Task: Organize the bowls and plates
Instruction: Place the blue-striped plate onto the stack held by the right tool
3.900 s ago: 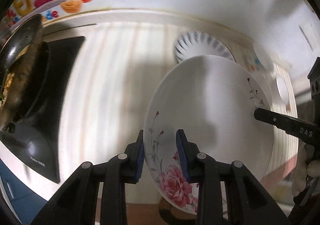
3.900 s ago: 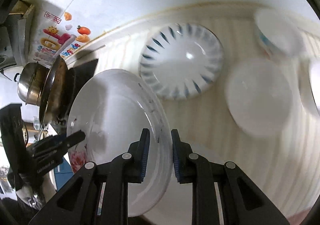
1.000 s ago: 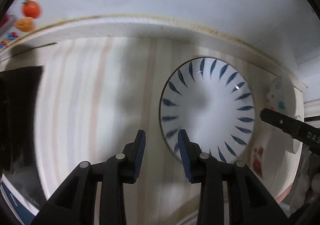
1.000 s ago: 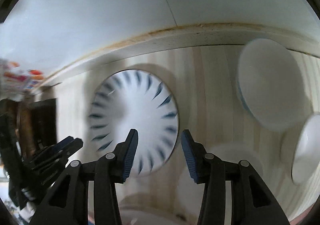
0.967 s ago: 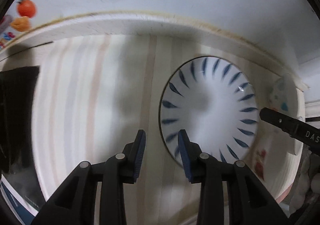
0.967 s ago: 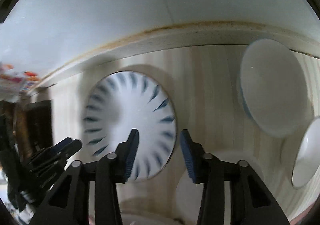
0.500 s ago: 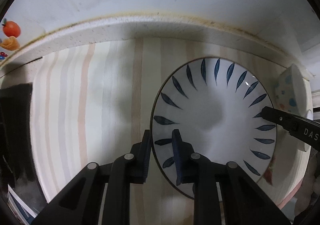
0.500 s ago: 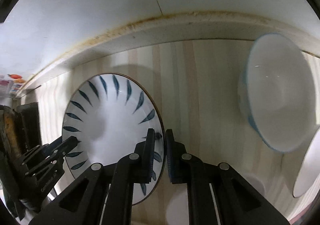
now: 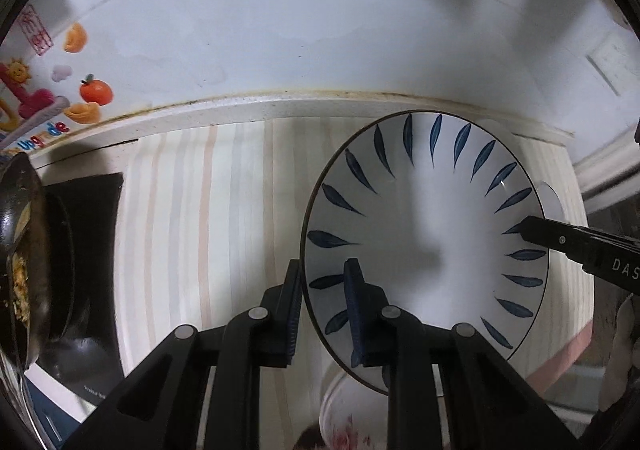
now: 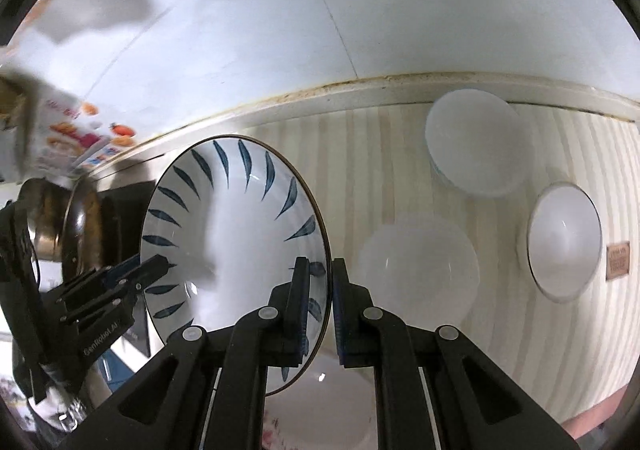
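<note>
Our left fingers [image 9: 291,314] are clamped on the near-left rim of the blue-leaf plate [image 9: 424,234], one pad outside the rim and the other over the painted leaves on the inside. The left gripper [image 9: 325,316] carries that edge, and the plate is held up off the striped counter [image 9: 192,218], tilted toward the wall. Our right gripper [image 10: 320,308] pinches the opposite rim, with the plate's edge running straight up through the narrow slot between its two pads; in the right wrist view the plate [image 10: 234,234] sits almost wholly to the left of those fingers. From the left wrist view we see the tip of the right gripper [image 9: 532,230] lying on the plate's far right rim.

Below the raised plate a flowered plate [image 9: 352,414] rests at the counter's front edge, partly hidden by our fingers. To the right on the counter lie three white bowls: one near the wall [image 10: 478,142], one closer to us [image 10: 418,270], and one far right [image 10: 564,238]. A dark pan [image 9: 20,250] holding food sits on the black cooktop [image 9: 92,234] at the left.
</note>
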A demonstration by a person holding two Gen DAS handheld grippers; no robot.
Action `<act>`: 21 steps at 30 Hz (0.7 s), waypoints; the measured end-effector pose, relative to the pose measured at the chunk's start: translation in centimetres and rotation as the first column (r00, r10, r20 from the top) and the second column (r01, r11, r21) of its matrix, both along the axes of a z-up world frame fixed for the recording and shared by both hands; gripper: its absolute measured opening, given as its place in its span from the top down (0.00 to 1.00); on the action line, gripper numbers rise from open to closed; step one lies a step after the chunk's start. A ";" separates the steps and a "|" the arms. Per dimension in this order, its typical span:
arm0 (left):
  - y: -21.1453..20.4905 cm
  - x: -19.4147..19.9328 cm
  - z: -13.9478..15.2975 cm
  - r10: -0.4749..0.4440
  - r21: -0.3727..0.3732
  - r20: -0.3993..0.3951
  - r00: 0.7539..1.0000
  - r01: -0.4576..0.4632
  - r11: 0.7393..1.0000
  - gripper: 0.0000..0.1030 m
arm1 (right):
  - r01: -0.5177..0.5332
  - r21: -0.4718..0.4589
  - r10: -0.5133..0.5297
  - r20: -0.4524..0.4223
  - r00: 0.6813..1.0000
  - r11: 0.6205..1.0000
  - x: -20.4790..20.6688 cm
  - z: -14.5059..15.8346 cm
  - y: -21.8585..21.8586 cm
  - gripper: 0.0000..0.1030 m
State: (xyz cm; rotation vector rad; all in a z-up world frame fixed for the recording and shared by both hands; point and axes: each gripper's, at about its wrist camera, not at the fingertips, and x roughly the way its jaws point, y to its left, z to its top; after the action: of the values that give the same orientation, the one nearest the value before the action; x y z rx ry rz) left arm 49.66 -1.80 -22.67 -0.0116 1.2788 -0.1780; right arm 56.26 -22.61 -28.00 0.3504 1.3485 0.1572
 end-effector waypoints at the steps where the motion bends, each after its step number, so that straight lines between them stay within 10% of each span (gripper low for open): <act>1: 0.1 -0.7 0.4 -0.004 -0.003 0.003 1.000 0.004 1.000 0.82 | -0.001 0.001 0.001 0.007 1.000 1.000 -1.0 0.7 -0.3 0.88; 9: -0.2 -7.3 -0.9 -0.049 0.027 -0.023 0.999 0.050 0.998 0.82 | -0.008 0.014 0.008 0.007 1.000 1.000 -9.3 1.3 0.6 0.88; 21: -1.6 -11.9 -7.2 -0.094 0.068 -0.161 0.983 0.106 0.992 0.82 | 0.006 0.034 -0.002 -0.113 0.994 0.999 -16.7 -5.9 0.6 0.88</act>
State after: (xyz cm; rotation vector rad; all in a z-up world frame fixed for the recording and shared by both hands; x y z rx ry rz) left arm 37.79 -3.38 -29.87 0.1061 1.4441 -0.2178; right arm 39.58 -22.03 -33.87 0.3955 1.4586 0.1595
